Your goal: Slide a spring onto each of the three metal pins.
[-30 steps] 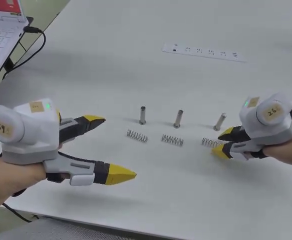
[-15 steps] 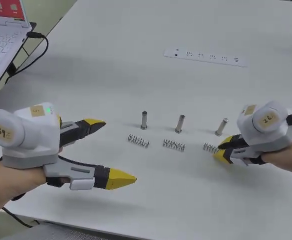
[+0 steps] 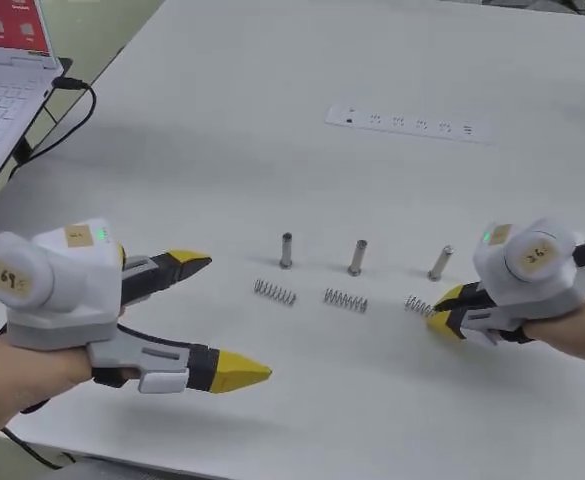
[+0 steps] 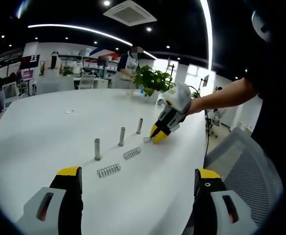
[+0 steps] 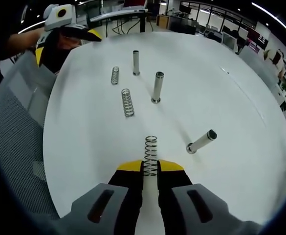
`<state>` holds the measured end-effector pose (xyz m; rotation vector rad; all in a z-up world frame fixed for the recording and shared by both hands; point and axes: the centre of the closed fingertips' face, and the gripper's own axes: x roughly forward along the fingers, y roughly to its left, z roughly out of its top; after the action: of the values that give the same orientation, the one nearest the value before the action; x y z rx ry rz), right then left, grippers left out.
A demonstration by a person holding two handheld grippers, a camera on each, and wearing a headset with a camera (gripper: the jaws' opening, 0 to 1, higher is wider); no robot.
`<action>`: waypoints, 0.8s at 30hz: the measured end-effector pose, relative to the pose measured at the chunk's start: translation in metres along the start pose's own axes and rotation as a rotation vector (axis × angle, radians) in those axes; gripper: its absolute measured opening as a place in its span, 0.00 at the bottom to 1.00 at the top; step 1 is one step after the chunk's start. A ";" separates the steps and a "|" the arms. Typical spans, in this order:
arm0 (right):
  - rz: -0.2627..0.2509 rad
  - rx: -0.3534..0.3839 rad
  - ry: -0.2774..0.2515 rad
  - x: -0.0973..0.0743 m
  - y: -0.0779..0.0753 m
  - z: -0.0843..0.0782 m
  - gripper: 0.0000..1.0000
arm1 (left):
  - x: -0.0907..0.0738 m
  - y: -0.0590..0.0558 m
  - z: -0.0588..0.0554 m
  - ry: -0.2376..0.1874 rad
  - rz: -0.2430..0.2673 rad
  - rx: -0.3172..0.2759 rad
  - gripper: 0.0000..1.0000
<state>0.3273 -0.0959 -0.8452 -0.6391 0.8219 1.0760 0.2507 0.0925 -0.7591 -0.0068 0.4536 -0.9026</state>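
The spring (image 5: pixel 151 148) is pinched at its tip by fingers of the right gripper (image 5: pixel 150 169); it could be flicked away when lifted. Fingers of the left gripper (image 4: pixel 139 172) are held spread.

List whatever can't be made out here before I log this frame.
- Head view: the right gripper covers the near end of the right spring, so whether that end is lifted is unclear.
- Right gripper view: the same end sits between the jaws, which hide it.
- Head view: the laptop is cut off by the left edge.
- Head view: the markings on the power strip are too small to read.
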 end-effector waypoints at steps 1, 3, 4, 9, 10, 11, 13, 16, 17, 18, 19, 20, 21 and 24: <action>-0.002 0.001 -0.003 -0.002 0.000 0.001 0.08 | 0.001 -0.001 0.001 0.001 -0.003 0.001 0.92; -0.001 -0.001 -0.010 -0.005 0.002 0.003 0.08 | 0.002 -0.004 0.001 0.003 -0.012 0.003 0.91; -0.002 -0.002 -0.013 -0.007 0.003 0.004 0.08 | 0.002 -0.005 0.001 0.007 -0.018 0.002 0.90; 0.004 -0.032 -0.036 -0.017 0.011 0.012 0.08 | 0.008 -0.012 0.003 0.017 -0.047 0.020 0.89; 0.006 -0.037 -0.039 -0.018 0.013 0.014 0.08 | 0.009 -0.012 0.003 0.018 -0.051 0.022 0.89; 0.007 -0.047 -0.044 -0.019 0.016 0.017 0.08 | 0.012 -0.014 0.004 0.021 -0.062 0.026 0.88; 0.016 -0.062 -0.053 -0.022 0.022 0.022 0.08 | 0.015 -0.016 0.003 0.031 -0.078 0.036 0.87; 0.036 -0.100 -0.068 -0.024 0.032 0.030 0.08 | 0.023 -0.021 0.003 0.052 -0.104 0.057 0.84; 0.038 -0.109 -0.071 -0.025 0.036 0.032 0.08 | 0.025 -0.022 0.003 0.058 -0.111 0.062 0.83; 0.042 -0.116 -0.075 -0.025 0.039 0.034 0.08 | 0.027 -0.024 0.003 0.061 -0.118 0.066 0.83; 0.042 -0.124 -0.084 -0.026 0.042 0.036 0.08 | 0.030 -0.026 0.005 0.060 -0.127 0.073 0.83; 0.045 -0.128 -0.091 -0.027 0.045 0.038 0.08 | 0.033 -0.028 0.006 0.062 -0.136 0.077 0.83; 0.054 -0.127 -0.099 -0.028 0.049 0.039 0.08 | 0.035 -0.029 0.006 0.062 -0.140 0.078 0.83; 0.068 -0.138 -0.107 -0.029 0.058 0.041 0.08 | 0.040 -0.033 0.005 0.064 -0.156 0.080 0.82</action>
<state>0.2775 -0.0573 -0.8020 -0.6671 0.6848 1.2262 0.2490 0.0404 -0.7632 0.0602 0.4807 -1.0757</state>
